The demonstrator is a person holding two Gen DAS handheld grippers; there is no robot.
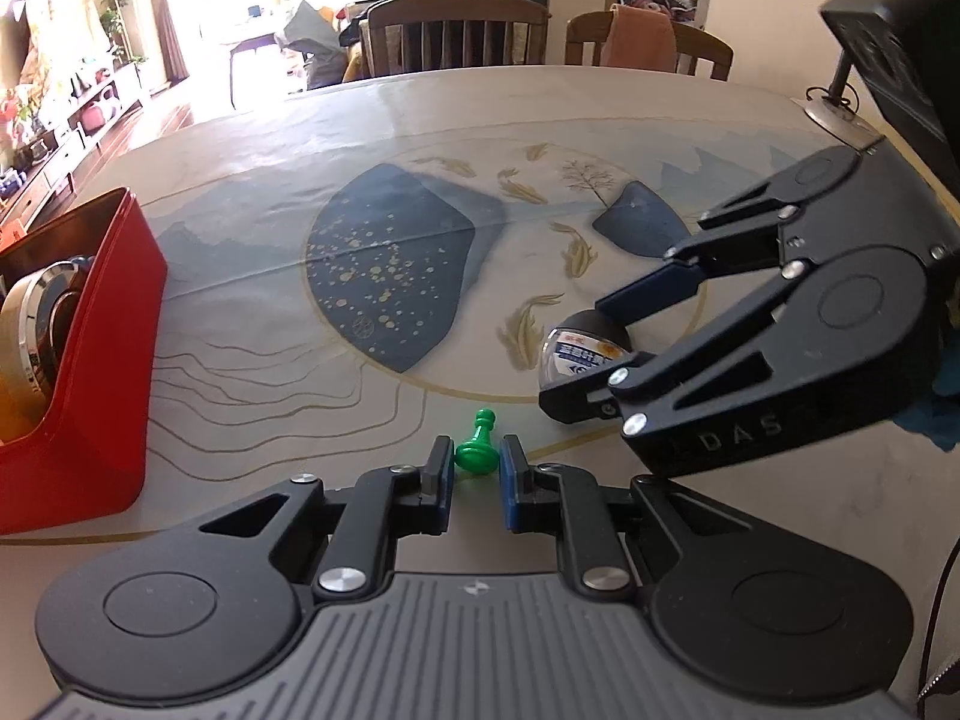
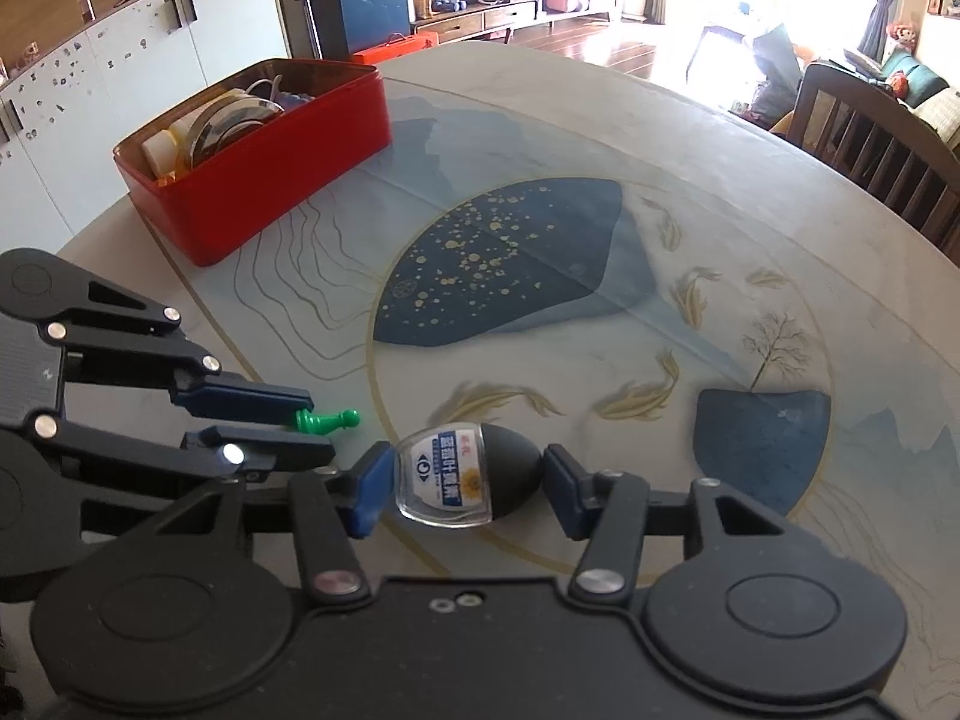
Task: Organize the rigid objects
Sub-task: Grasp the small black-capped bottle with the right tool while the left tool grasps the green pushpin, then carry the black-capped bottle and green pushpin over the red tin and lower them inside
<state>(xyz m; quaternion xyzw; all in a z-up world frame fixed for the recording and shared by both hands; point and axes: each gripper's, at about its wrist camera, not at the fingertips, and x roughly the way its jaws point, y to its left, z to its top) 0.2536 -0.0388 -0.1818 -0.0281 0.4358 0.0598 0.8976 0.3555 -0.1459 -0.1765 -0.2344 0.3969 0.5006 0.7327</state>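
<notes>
A small green pawn (image 1: pixel 478 449) lies on the table with its base between the blue pads of my left gripper (image 1: pixel 477 463), which is shut on it. In the right wrist view the pawn (image 2: pixel 329 419) sticks out sideways from the left gripper (image 2: pixel 321 429). A small clear bottle (image 2: pixel 447 477) with a blue-and-white label and black cap lies on its side. My right gripper (image 2: pixel 469 474) straddles it lengthwise, one pad against the base, the other against the cap. In the left wrist view the bottle (image 1: pixel 579 351) sits between the fingers of the right gripper (image 1: pixel 573 355).
A red tin box (image 2: pixel 270 174) stands at the far left of the table (image 2: pixel 600 138), holding a tape roll, a metal lid and several other items; the left wrist view shows the box (image 1: pixel 102 372) close by on the left. Wooden chairs (image 1: pixel 456 36) line the far edge.
</notes>
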